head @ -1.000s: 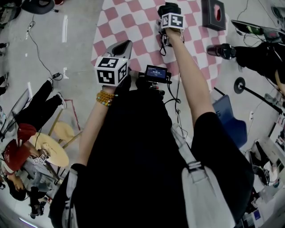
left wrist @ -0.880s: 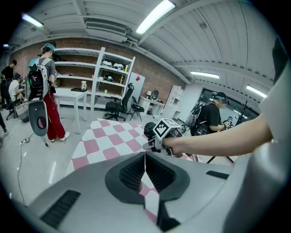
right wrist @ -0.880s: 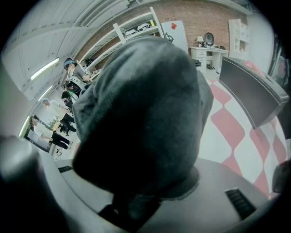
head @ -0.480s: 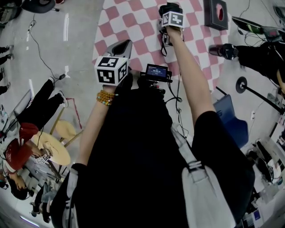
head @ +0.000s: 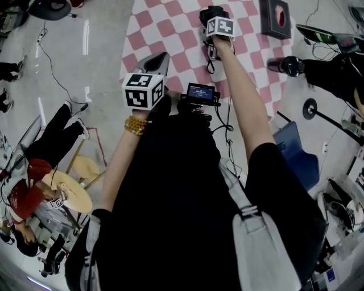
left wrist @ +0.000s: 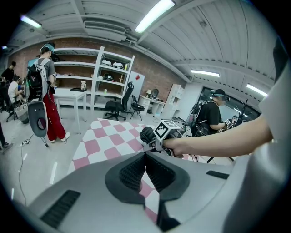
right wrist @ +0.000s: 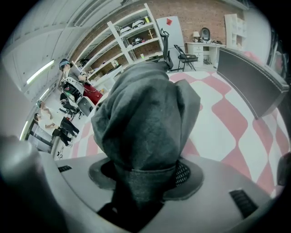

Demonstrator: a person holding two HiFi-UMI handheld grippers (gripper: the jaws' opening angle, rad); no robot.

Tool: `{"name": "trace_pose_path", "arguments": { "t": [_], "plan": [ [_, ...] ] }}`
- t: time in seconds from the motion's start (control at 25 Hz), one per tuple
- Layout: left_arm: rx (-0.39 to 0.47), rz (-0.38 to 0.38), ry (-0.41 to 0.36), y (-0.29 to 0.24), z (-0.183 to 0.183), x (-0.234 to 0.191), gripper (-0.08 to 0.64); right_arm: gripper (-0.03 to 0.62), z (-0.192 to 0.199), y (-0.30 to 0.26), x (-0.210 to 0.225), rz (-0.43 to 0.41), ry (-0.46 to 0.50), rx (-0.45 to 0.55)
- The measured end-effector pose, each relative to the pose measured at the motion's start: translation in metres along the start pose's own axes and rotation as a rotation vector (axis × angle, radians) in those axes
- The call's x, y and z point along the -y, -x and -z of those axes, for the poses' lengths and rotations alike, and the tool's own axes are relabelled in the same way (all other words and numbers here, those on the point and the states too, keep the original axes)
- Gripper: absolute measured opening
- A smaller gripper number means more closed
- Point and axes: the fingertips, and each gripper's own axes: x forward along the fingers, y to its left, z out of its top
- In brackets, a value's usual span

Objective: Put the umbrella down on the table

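The folded umbrella (right wrist: 141,113), in a dark grey fabric sleeve, stands between the jaws of my right gripper (right wrist: 143,175) and fills most of the right gripper view. Those jaws have just been opening. They stand wide, and a dark slit shows beside the fabric on the left. In the head view the right gripper (head: 216,20) reaches far over the pink-and-white checked table (head: 165,28), with the umbrella (head: 211,10) dark beyond its marker cube. My left gripper (head: 161,57) hovers at the table's near edge. In its own view the left gripper (left wrist: 145,159) is shut with nothing in it.
A black board with a red mark (head: 272,17) stands at the table's far right. A small camera with a lit screen (head: 199,92) hangs on my chest. People (left wrist: 47,104) stand near white shelving (left wrist: 113,77). A round stool (head: 68,190) and a blue chair (head: 296,153) flank me.
Both grippers keep their places over the table. The seated person at the left has shifted a leg, and feet at the left edge have moved.
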Motion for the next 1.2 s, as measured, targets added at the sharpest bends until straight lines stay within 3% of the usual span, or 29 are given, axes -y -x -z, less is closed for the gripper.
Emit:
{"name": "trace_pose_path", "arguments": {
  "t": [0.84, 1.2],
  "plan": [
    [0.005, 0.020, -0.004, 0.000, -0.004, 0.000, 0.015, 0.265, 0.000, 0.007, -0.010, -0.106, -0.087, 0.009],
    [0.006, 0.046, -0.020, -0.006, -0.007, 0.007, 0.015, 0.265, 0.000, 0.020, -0.008, -0.102, -0.074, 0.025]
  ]
}}
